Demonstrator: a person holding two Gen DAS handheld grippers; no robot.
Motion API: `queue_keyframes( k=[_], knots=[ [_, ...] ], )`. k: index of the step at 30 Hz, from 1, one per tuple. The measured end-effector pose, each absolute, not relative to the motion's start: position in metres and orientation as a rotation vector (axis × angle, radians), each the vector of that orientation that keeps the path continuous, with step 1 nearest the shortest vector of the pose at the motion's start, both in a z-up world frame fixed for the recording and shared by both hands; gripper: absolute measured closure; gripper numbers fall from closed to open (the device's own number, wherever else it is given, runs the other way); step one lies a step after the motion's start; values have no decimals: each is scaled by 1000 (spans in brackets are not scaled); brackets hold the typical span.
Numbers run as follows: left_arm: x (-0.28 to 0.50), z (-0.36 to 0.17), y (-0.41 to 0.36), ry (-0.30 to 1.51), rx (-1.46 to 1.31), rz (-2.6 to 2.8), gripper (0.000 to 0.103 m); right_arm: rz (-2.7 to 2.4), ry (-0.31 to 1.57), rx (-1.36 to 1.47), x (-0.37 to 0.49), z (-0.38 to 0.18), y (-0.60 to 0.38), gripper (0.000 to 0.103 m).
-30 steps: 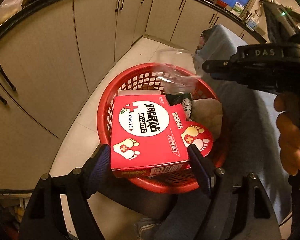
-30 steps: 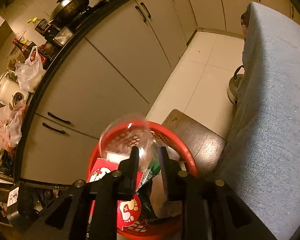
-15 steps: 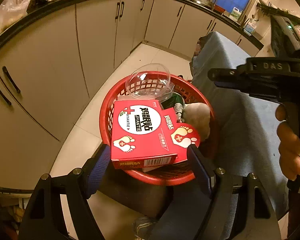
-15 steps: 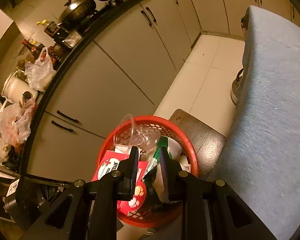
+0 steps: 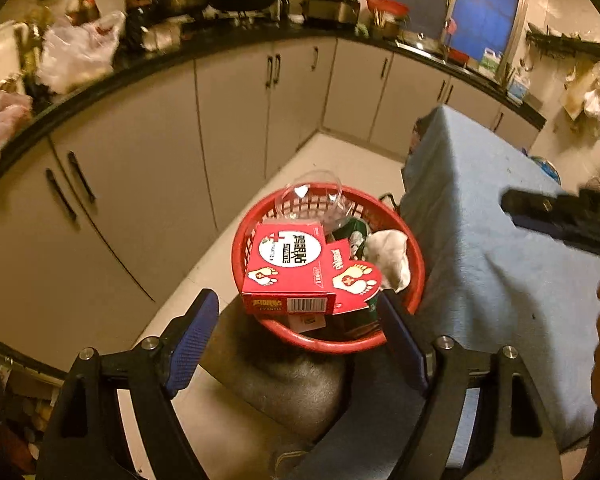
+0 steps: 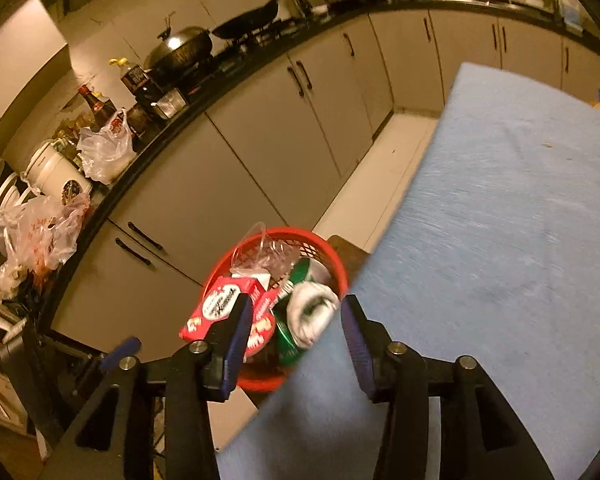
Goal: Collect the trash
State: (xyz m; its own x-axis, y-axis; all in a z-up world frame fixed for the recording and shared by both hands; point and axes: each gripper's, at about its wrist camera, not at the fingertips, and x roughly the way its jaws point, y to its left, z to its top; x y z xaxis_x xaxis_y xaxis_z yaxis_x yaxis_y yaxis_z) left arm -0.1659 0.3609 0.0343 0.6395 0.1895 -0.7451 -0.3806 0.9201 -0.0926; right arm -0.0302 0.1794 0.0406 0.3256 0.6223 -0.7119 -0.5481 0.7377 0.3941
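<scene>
The left gripper (image 5: pixel 300 336) stood wide, nothing between its blue pads (image 5: pixel 192 336). The right gripper (image 6: pixel 296 340) had just been opening its jaws, which were empty too. Below both sat the red basket (image 5: pixel 416 276) on a stool (image 5: pixel 284 380) beside the blue-clothed table (image 6: pixel 500 220), holding a red box (image 5: pixel 288 264), a clear plastic cup (image 5: pixel 312 196), a crumpled tissue (image 5: pixel 392 256) and a green packet (image 6: pixel 304 272).
</scene>
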Motion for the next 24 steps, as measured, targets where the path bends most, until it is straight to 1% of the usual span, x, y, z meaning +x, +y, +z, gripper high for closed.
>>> queue_keyframes(
  k=[4, 6, 8, 13, 16, 20, 24],
  knots=[
    [-181, 45, 344, 759, -223, 365, 17, 746, 918, 64, -58, 49, 152, 45],
    [-193, 52, 334, 721, -202, 390, 16, 731, 887, 57, -72, 53, 138, 39],
    [-202, 56, 325, 699, -181, 408, 12, 714, 851, 61, -89, 55, 122, 38],
    [-230, 57, 302, 663, -143, 454, 10, 665, 783, 50, -127, 56, 96, 35],
    [-244, 53, 294, 661, -133, 526, 5, 640, 748, 30, -152, 56, 85, 32],
    [-264, 55, 283, 599, -77, 578, 4, 590, 702, 7, -182, 55, 71, 29],
    [-278, 63, 279, 577, -99, 508, 3, 549, 681, 35, -203, 56, 55, 28]
  ],
)
